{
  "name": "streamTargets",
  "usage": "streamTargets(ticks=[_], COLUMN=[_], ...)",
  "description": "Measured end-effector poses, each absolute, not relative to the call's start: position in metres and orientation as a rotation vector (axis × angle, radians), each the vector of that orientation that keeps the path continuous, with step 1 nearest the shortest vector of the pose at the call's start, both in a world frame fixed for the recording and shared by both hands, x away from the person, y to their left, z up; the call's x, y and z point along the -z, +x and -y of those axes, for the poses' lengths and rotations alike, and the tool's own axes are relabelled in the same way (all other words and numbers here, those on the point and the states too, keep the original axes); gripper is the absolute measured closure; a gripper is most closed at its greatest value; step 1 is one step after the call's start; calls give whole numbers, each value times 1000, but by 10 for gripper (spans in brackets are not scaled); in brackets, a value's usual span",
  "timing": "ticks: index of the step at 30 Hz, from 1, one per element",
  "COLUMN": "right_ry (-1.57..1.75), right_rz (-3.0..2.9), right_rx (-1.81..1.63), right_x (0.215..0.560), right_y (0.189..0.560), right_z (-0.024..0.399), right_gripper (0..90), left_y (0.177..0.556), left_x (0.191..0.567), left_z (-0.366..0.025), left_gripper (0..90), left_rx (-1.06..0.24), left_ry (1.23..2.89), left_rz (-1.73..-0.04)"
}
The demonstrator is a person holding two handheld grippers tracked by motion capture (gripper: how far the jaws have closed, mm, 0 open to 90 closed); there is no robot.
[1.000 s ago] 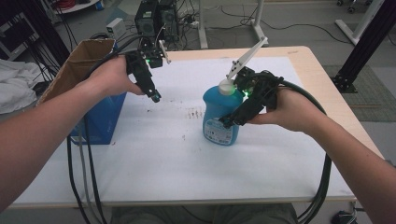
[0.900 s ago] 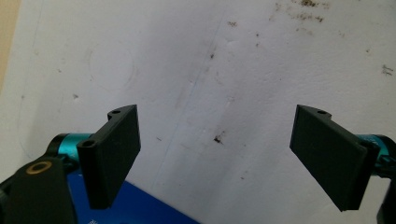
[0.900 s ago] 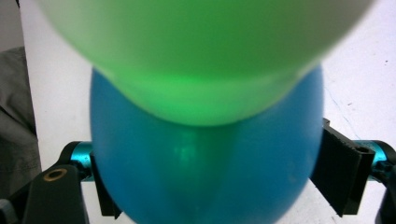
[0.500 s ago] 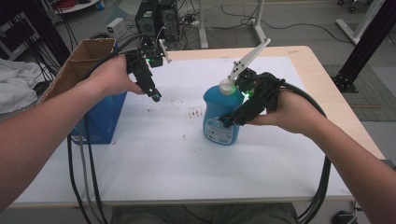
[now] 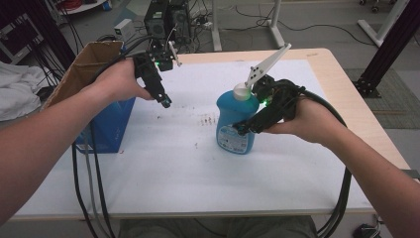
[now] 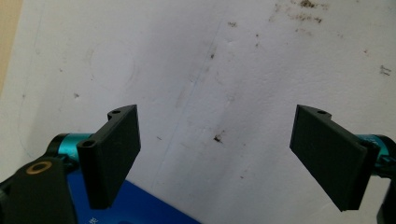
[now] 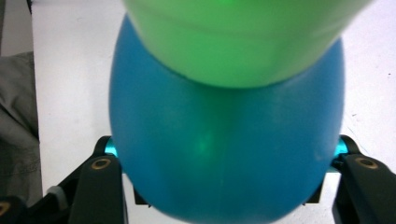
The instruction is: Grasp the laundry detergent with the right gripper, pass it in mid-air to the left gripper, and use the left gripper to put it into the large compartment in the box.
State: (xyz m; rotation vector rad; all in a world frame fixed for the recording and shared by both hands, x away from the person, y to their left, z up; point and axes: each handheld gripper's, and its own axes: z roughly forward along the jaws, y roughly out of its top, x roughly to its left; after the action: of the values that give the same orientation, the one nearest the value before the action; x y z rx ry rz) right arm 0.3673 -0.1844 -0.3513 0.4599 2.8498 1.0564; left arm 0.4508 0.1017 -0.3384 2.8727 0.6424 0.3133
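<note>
High view: the right gripper (image 5: pixel 247 125) has just been closing on the blue bottle (image 5: pixel 236 124), which stands upright on the bench (image 5: pixel 163 168) between its jaws. Well off to the left, the left gripper (image 5: pixel 165 101) hovers open and empty, a blue box (image 5: pixel 111 126) just beside it.

Left gripper view: jaws wide apart over stained white bench (image 6: pixel 210 70); a blue corner (image 6: pixel 135 210), probably the box, lies below.

Right gripper view: the bottle (image 7: pixel 224 154) sits between the jaws, seemingly gripped, its cap (image 7: pixel 238 37) blurred above.

Black claws (image 6: pixel 219 158), teal fittings, black cables.
</note>
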Motion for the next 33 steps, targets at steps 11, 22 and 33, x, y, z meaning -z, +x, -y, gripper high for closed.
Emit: streamTargets(ticks=[11, 22, 33], right_ry=[445, 366, 270], right_rz=[-2806, -2800, -2872], right_rx=[-1093, -1120, -1140], right_x=[352, 354, 332], right_y=[364, 364, 378], right_z=[188, 191, 186], right_gripper=[454, 470, 471], left_y=[450, 446, 433], left_x=[337, 329, 293], left_z=[-102, -103, -101], left_gripper=[163, 163, 163], left_rx=[-312, -307, -283], left_ry=[2877, 2822, 2753], left_rz=[-634, -616, -542])
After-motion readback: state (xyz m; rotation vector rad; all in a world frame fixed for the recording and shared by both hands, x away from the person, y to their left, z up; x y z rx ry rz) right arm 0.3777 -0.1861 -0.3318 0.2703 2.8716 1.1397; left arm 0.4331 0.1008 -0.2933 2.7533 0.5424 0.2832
